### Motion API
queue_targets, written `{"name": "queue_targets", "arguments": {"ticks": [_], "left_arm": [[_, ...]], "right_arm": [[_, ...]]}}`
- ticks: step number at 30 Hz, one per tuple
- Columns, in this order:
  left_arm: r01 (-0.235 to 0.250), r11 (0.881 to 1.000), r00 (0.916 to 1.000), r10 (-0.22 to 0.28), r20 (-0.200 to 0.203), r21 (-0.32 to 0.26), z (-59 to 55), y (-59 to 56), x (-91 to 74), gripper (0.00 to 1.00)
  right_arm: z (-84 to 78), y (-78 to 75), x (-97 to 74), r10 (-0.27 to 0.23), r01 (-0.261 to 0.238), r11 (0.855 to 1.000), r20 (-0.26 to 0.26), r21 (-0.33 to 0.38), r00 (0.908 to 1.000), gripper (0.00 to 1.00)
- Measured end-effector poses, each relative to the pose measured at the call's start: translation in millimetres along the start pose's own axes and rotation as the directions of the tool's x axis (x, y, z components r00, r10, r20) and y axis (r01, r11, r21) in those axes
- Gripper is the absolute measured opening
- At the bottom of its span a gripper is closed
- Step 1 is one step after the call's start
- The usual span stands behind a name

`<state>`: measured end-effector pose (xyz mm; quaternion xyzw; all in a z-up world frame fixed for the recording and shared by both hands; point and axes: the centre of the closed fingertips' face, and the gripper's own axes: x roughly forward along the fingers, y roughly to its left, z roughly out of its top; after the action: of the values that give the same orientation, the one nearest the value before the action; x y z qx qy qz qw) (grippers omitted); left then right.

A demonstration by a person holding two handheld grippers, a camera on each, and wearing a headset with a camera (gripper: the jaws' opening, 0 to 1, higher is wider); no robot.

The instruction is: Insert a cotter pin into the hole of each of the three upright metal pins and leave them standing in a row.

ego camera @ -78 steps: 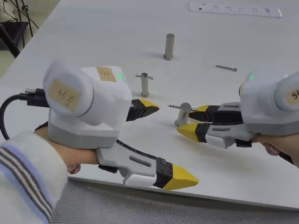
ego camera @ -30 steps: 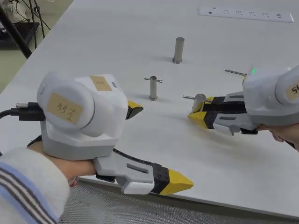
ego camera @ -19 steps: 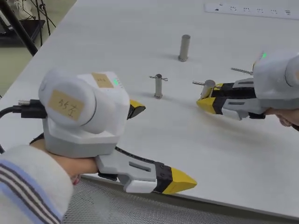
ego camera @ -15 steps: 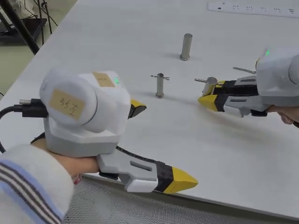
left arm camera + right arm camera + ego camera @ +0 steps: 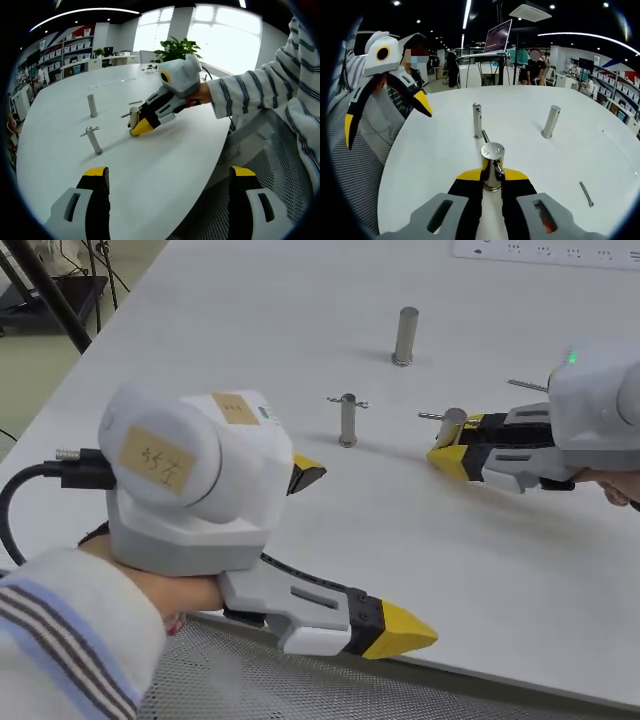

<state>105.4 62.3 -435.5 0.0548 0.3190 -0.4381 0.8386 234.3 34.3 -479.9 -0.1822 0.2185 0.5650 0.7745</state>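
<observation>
Gaping wide at the lower centre of the head view, the left gripper (image 5: 358,552) was held over the table's (image 5: 250,330) near edge, with nothing between its jaws. Higher up at the right, the right gripper (image 5: 450,447) was seen clamped on a pin (image 5: 453,426), slightly tilted, with a cotter (image 5: 430,417) lodged through its top. Just left of it, at centre frame, a second pin (image 5: 348,425) was seen upright, fitted with another cotter (image 5: 348,402). Beyond, a third pin (image 5: 406,336) was seen upright and bare. A loose cotter (image 5: 527,386) was seen lying flat by the right gripper's body.
</observation>
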Motion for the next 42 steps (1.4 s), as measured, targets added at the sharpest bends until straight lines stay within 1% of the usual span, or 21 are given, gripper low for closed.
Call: {"name": "queue_targets", "arguments": {"ticks": [6,8,12,18,21,24,26,27,30,34,35,37,39,42], "left_arm": [[-0.001,1.000,1.0000,0.001,-0.005,-0.004,-0.9,-0.2,-0.5,0.99],[-0.003,1.000,1.0000,0.003,0.001,-0.011,0.3,-0.2,-0.8,0.99],[-0.005,1.000,1.0000,0.005,0.006,-0.017,1.4,0.1,-0.8,0.99],[0.001,1.000,1.0000,-0.002,-0.006,-0.015,-2.7,-1.2,-0.5,0.99],[0.010,0.999,0.9999,-0.010,0.008,-0.035,-1.2,-1.9,-1.8,0.99],[0.006,0.999,0.9996,-0.005,0.027,-0.048,2.9,0.7,-4.5,0.99],[0.003,0.999,0.9994,-0.001,0.033,-0.052,4.7,2.1,-5.5,0.99],[0.002,0.999,0.9993,0.000,0.038,-0.053,5.7,2.8,-6.1,0.99],[0.000,0.998,0.9985,0.004,0.054,-0.064,9.6,4.7,-8.4,0.99],[-0.019,0.997,0.9971,0.025,0.072,-0.077,13.8,10.9,-12.8,0.99],[-0.024,0.997,0.9966,0.030,0.077,-0.079,14.9,12.3,-14.1,0.99],[-0.030,0.996,0.9954,0.038,0.089,-0.084,17.8,14.8,-16.9,0.99],[-0.030,0.995,0.9936,0.040,0.105,-0.093,21.8,16.1,-19.5,0.99],[-0.029,0.994,0.9917,0.041,0.122,-0.101,26.9,17.4,-22.3,0.99]], "right_arm": [[-2.3,-2.2,1.0,-0.002,0.002,1.000,0.002,0.008,1.0000,0.08],[-4.4,-2.9,1.8,0.001,-0.001,1.000,0.003,0.011,1.0000,0.08],[-2.6,-1.5,1.6,-0.004,0.004,1.000,0.009,0.013,1.0000,0.08],[-1.9,-2.0,2.2,0.001,-0.002,1.000,0.023,0.012,0.9997,0.08],[-1.7,-2.2,2.3,0.002,-0.002,1.000,0.013,0.019,0.9999,0.09],[-1.9,-3.3,2.8,-0.003,0.003,1.000,0.004,-0.003,1.0000,0.11],[2.2,-1.6,2.7,0.008,-0.009,1.000,0.018,0.016,0.9998,0.16],[3.5,-0.8,2.0,0.006,-0.006,1.000,0.018,0.013,0.9998,0.19],[4.5,4.9,-1.3,0.005,-0.005,1.000,-0.004,0.002,1.0000,0.28],[11.9,13.7,-9.7,0.003,-0.003,1.000,0.005,0.025,1.0000,0.35],[14.6,15.0,-12.3,-0.003,0.003,0.999,0.012,0.034,0.9999,0.38],[20.0,15.0,-18.3,-0.034,0.033,0.998,0.021,0.060,0.9992,0.48],[25.7,16.2,-25.2,-0.055,0.053,0.997,0.039,0.063,0.9977,0.56],[31.6,18.4,-35.7,-0.075,0.070,0.993,0.048,0.098,0.9960,0.61]]}}
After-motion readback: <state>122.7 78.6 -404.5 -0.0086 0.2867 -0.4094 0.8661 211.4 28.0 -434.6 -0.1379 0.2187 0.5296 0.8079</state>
